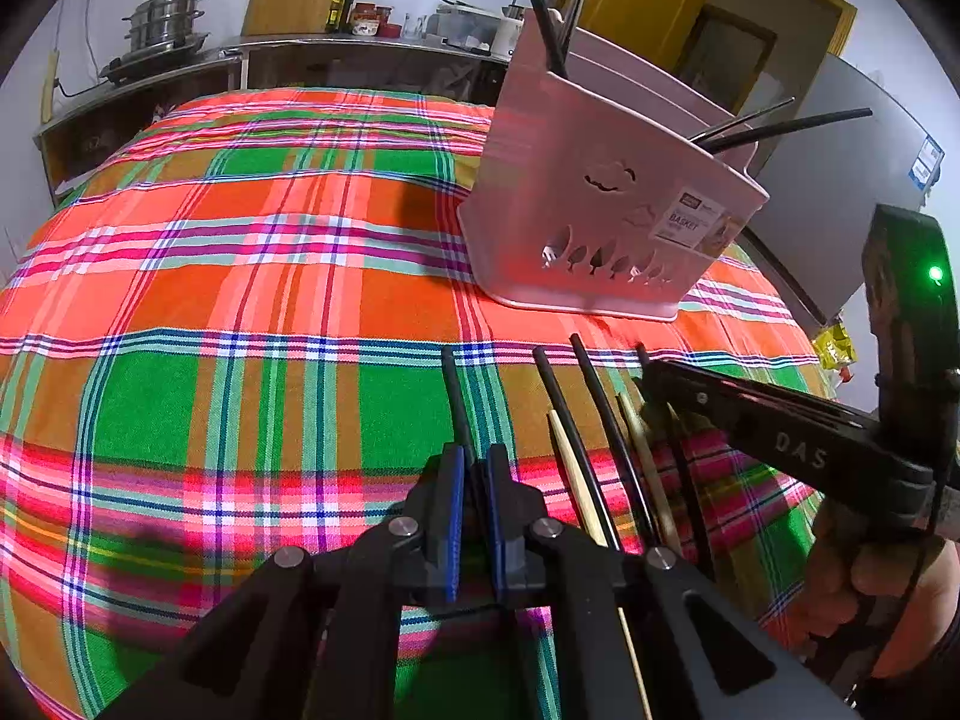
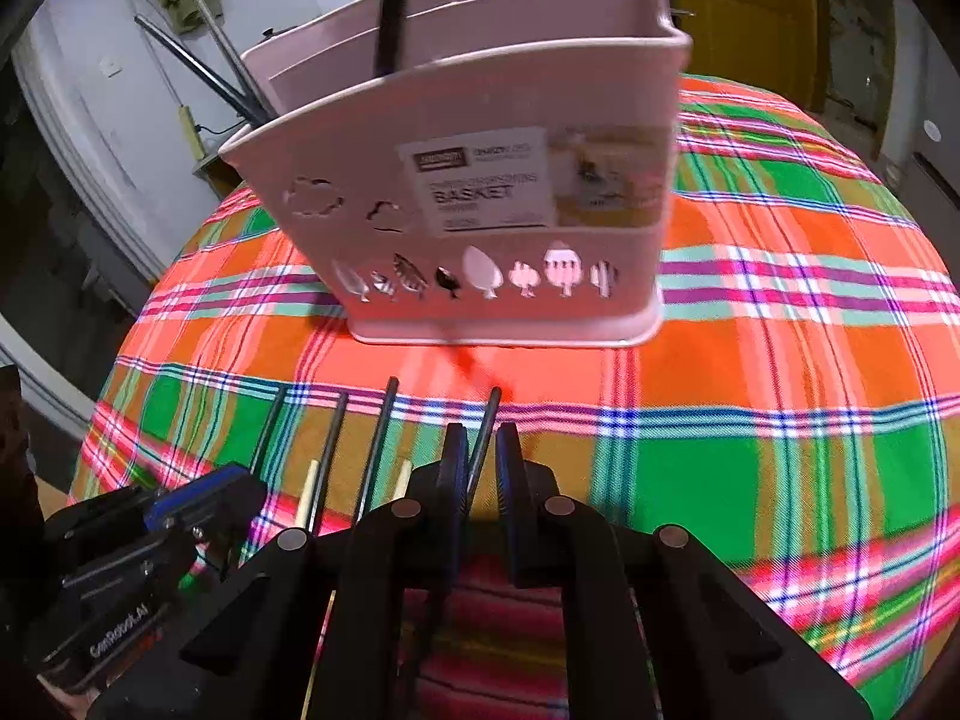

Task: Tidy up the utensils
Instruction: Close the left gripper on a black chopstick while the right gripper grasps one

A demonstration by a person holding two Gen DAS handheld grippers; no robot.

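A pink utensil basket point(image 1: 591, 222) stands on the plaid tablecloth, with black chopsticks point(image 1: 786, 126) sticking out of it; it also fills the upper middle of the right wrist view point(image 2: 480, 192). Several black and bamboo chopsticks point(image 1: 600, 444) lie side by side on the cloth in front of it. My left gripper point(image 1: 475, 462) is shut on a black chopstick point(image 1: 455, 396) at the left of the row. My right gripper point(image 2: 480, 456) is shut on another black chopstick point(image 2: 487, 426) at the right of the row; it also shows in the left wrist view point(image 1: 654, 378).
The plaid cloth point(image 1: 240, 300) covers the whole table. A kitchen counter point(image 1: 300, 48) with a steel steamer pot point(image 1: 165, 18), bottles and jars runs along the back wall. A yellow door point(image 1: 648, 6) and a grey fridge point(image 1: 840, 192) stand at the right.
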